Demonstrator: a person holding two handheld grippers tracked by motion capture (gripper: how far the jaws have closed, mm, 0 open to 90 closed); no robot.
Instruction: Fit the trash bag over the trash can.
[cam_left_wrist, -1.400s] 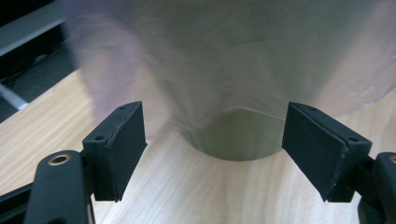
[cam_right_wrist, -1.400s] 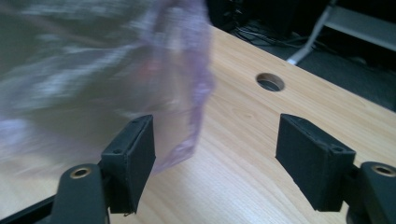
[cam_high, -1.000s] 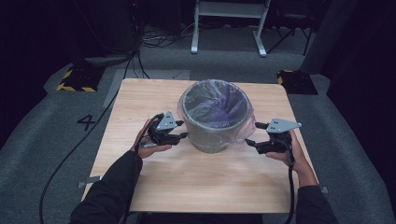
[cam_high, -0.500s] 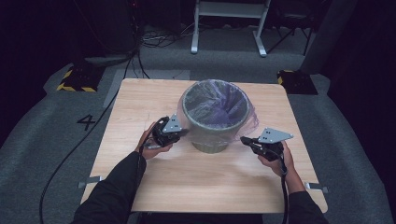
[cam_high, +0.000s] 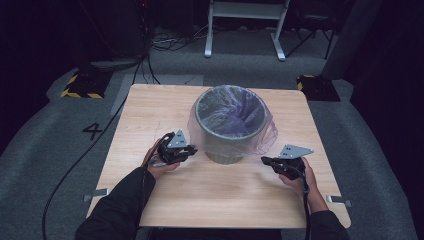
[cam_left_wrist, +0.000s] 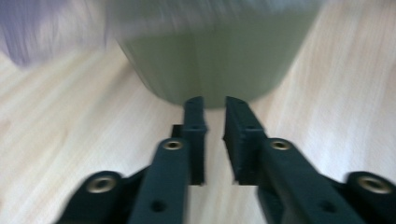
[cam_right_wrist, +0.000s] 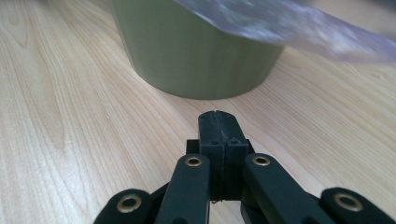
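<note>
- Two grippers sit low on the table, one on each side of the bin. The right gripper (cam_right_wrist: 218, 119) has its jaws pressed flat together on nothing; the left gripper (cam_left_wrist: 214, 103) has its jaws slightly apart with only bare wood between them.
- Just beyond both sets of jaws stands the olive-green waste bin (cam_high: 229, 134), upright near the middle of the wooden table (cam_high: 150, 107), its base close ahead of each gripper but not touched.
- Over the bin's rim hangs a thin, translucent purple bin liner (cam_high: 265, 135), loose and flared on the right side and hanging partway down the wall.
- Judging by this, the work in hand is fitting the liner. To do it well, open the right jaws first, pinch only the loose film and not the bin wall, and pull evenly from both sides so the bin does not tip or slide.
</note>
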